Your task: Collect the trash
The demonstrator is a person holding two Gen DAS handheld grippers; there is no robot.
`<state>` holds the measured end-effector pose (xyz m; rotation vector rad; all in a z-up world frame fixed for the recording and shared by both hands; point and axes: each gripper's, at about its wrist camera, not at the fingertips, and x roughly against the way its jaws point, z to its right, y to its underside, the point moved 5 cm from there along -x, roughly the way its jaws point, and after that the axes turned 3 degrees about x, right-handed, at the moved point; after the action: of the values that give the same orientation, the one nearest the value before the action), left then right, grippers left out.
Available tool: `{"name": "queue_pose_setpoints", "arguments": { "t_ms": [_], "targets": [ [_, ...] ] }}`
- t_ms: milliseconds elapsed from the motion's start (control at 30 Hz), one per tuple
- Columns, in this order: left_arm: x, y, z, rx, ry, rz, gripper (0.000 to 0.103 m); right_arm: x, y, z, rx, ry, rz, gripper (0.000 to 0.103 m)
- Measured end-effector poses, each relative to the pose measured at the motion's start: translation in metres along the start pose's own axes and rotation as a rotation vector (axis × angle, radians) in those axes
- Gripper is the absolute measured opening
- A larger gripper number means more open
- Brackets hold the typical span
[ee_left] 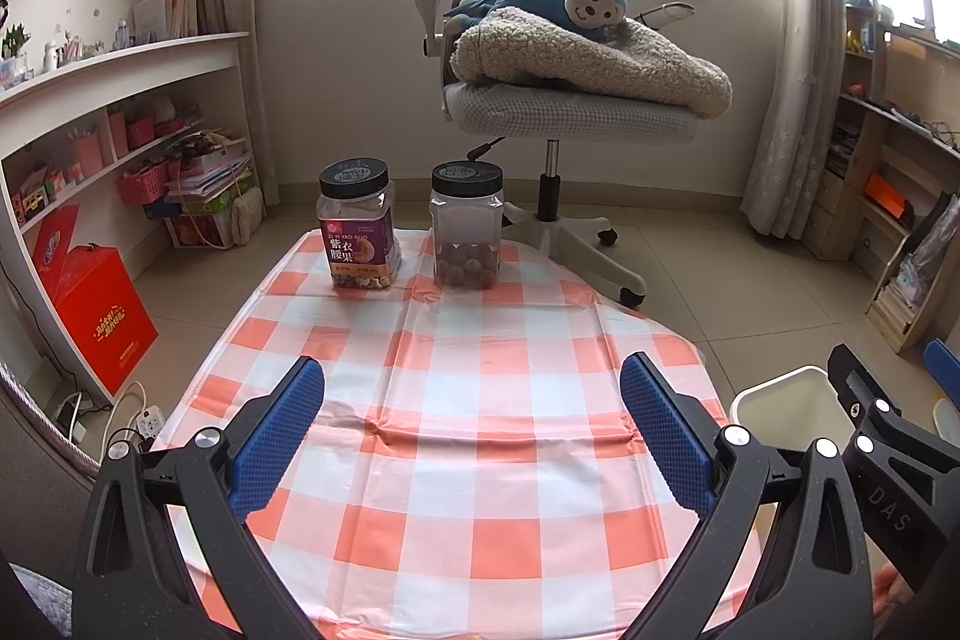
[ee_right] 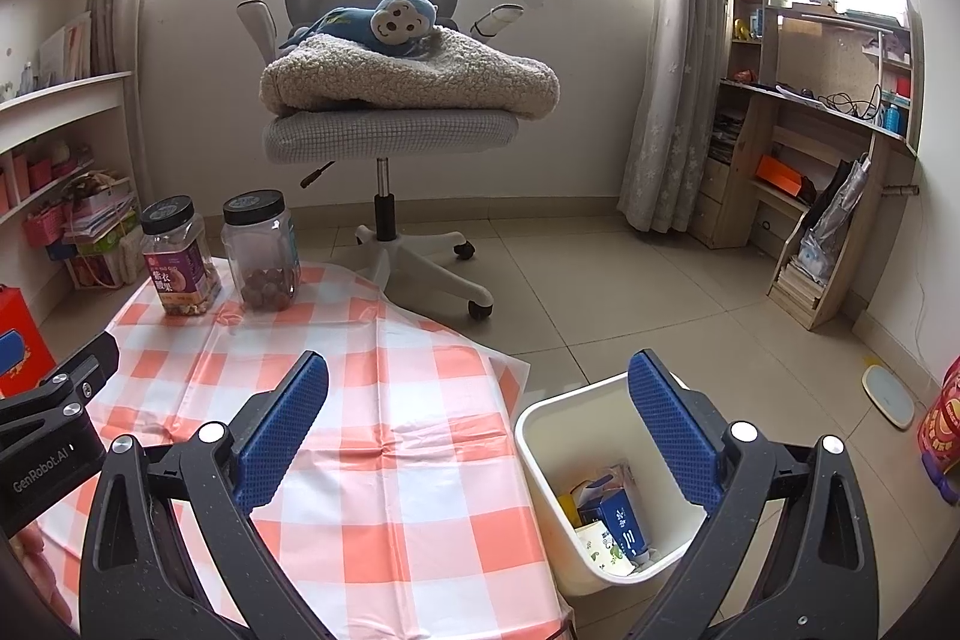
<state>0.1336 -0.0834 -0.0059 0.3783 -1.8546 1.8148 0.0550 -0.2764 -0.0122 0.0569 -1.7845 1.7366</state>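
A white trash bin (ee_right: 543, 436) stands on the floor beside the table's right edge; it also shows in the left wrist view (ee_left: 780, 394). Inside it lie small cartons, one blue (ee_right: 621, 517) and one white and green (ee_right: 603, 547). My right gripper (ee_right: 478, 421) is open and empty, above the table's right edge and the bin. My left gripper (ee_left: 472, 424) is open and empty over the orange-checked tablecloth (ee_left: 456, 400). Each gripper shows at the edge of the other's view.
Two black-lidded jars stand at the table's far end: a labelled nut jar (ee_left: 358, 232) and a clear jar (ee_left: 466, 235) with brown round things. A grey office chair (ee_left: 540, 100) carrying a blanket and plush monkey stands behind. Shelves line both walls.
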Motion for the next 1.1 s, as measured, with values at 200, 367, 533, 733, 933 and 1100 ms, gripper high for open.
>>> {"name": "queue_pose_setpoints", "arguments": {
  "t_ms": [200, 367, 533, 733, 933, 1100],
  "targets": [
    [0.0, 0.0, 0.001, -0.002, 0.002, 0.001, 0.096, -0.001, 0.0, -0.001, 0.002, -0.002, -0.007, 0.096],
    [0.001, 0.0, 0.006, -0.01, 0.009, 0.011, 0.096, 0.0, 0.0, -0.001, 0.003, -0.003, -0.011, 0.096],
    [0.0, 0.0, 0.006, -0.013, 0.017, 0.016, 0.095, -0.001, 0.0, 0.001, 0.003, -0.005, -0.013, 0.096],
    [0.0, 0.0, 0.01, -0.033, 0.033, 0.021, 0.094, 0.0, 0.0, 0.002, 0.003, -0.006, -0.013, 0.096],
    [-0.001, 0.001, 0.009, -0.024, 0.032, 0.015, 0.094, -0.001, -0.001, 0.002, 0.003, -0.007, -0.015, 0.096],
    [-0.002, 0.001, 0.006, -0.008, 0.036, 0.013, 0.094, -0.001, -0.001, 0.002, 0.002, -0.007, -0.014, 0.096]
  ]
}}
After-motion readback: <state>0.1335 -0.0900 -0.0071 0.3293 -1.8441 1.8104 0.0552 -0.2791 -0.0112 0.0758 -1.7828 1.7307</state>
